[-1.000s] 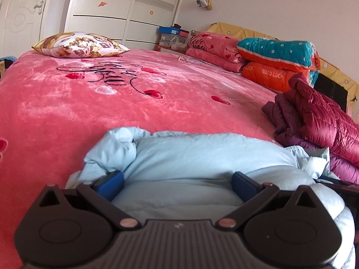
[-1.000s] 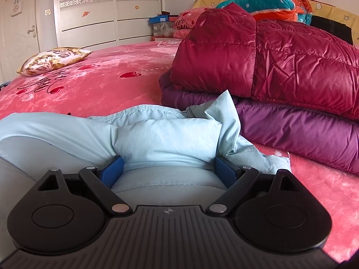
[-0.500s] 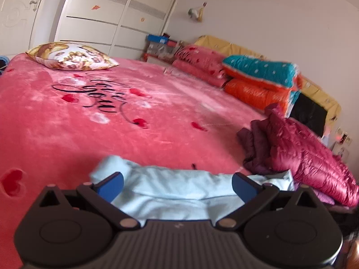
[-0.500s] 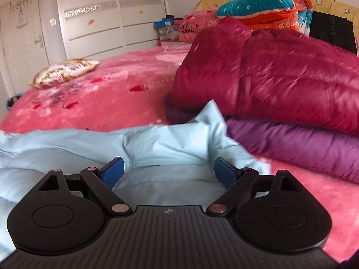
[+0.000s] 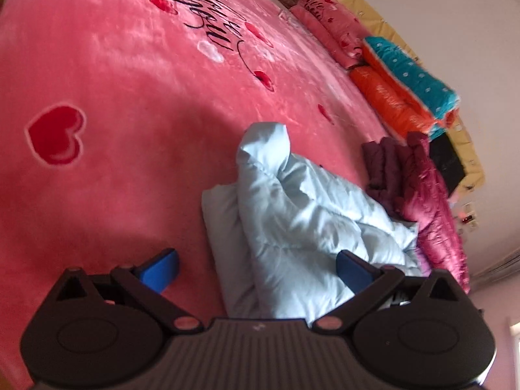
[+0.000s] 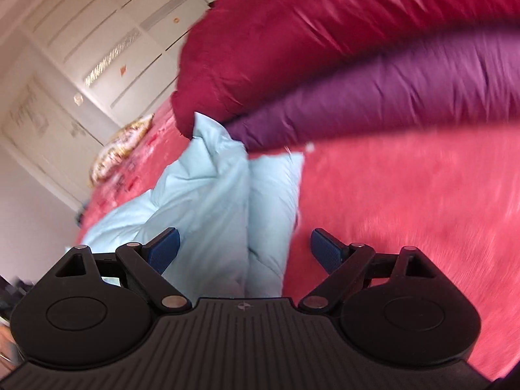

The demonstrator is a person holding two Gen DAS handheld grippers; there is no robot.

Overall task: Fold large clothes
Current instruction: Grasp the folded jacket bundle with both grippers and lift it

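- Bed blanket [image 5: 123,74]: pink, printed with red hearts and dark script. It carries every garment in view.
- Light blue padded jacket [image 5: 292,211]: lies bundled on the blanket in front of both grippers. In the left wrist view its long axis runs from the near edge, below the gripper, away toward the middle of the bed. A rounded, rolled end [image 5: 263,139] points away from the camera. A flatter layer lies underneath along its left side. In the right wrist view the jacket [image 6: 208,188] reaches up to the stacked jackets, and its far tip touches them.
- Dark red jacket [image 6: 292,32]: folded, resting on a purple jacket [image 6: 390,97]; both lie just beside the blue one.
- Orange and teal quilts [image 5: 406,87]: stacked at the far bed edge, well apart from the jacket.
- Left gripper [image 5: 256,268]: jaws spread wide, released, grasping nothing; the jacket lies between and beyond the blue pads.
- Right gripper [image 6: 243,250]: jaws spread wide, released, positioned over the jacket's edge.
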